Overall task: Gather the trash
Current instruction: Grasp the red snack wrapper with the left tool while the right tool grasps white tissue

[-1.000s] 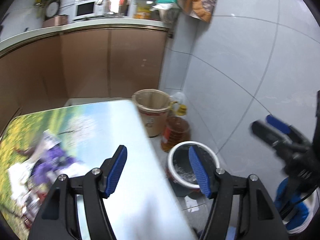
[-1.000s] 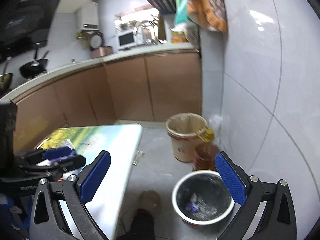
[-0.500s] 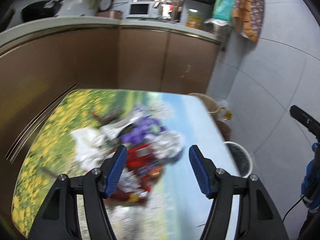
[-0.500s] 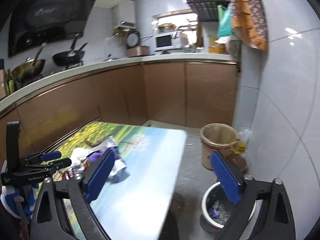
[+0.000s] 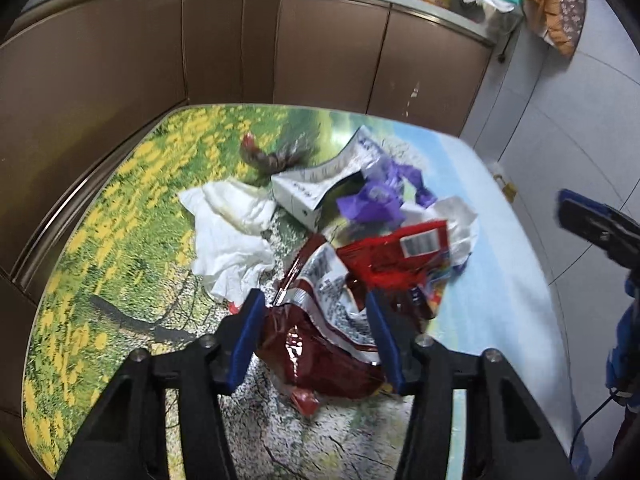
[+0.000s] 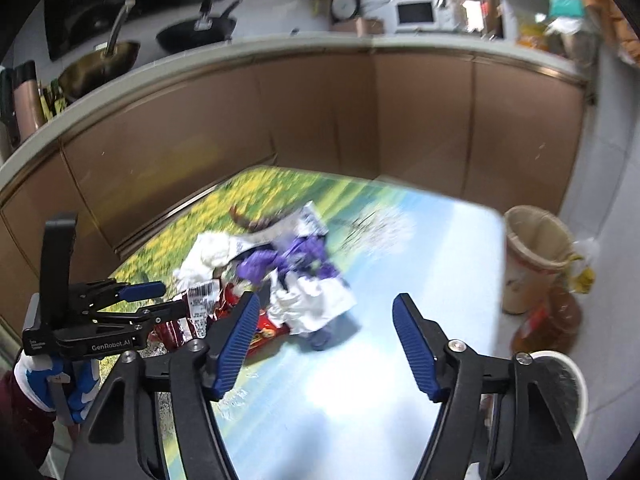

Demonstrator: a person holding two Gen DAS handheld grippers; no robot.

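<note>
Trash pile point(image 5: 360, 232) sits mid-table point(image 5: 120, 208), centre of left view.

- Dark red foil wrapper point(image 5: 320, 344), crinkly, glossy, lies between left claw point(image 5: 316, 336) pads, long axis across the gap; jaws just been closing, can't tell if pads touch yet.
- Right claw point(image 6: 324, 344) unclenched, closing, nothing between, pile up-left of it.
- White tissue point(image 5: 228, 236) soft, crumpled, left of wrapper.

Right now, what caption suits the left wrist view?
Left gripper straddles a dark red snack bag in the trash pile on the flower-print table.
</note>
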